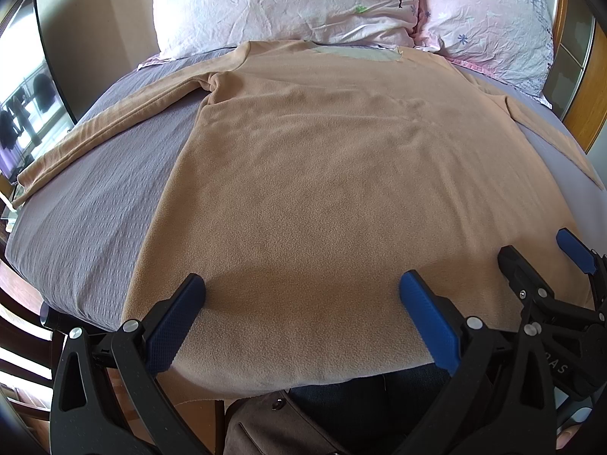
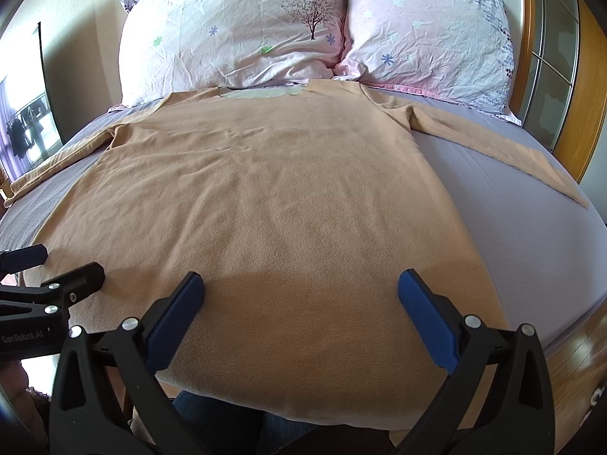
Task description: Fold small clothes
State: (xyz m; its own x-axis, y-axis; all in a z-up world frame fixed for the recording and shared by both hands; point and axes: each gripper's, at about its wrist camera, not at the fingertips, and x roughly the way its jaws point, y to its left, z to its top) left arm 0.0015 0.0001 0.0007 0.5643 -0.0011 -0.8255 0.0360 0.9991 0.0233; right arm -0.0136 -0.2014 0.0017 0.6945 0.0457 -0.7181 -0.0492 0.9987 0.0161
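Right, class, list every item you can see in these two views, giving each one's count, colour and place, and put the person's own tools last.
Long-sleeved top: one, tan, spread flat on the bed, sleeves out to both sides, neck toward the pillows.
Bed cover: one, grey-purple, under the top.
Pillows: two, pale pink with flower and tree prints, side by side at the head of the bed.
Headboard: one, wooden, behind the pillows at the right.
Left gripper: one, black with blue pads, open, over the top's hem.
Right gripper: one, black with blue pads, open, over the hem beside the left one.
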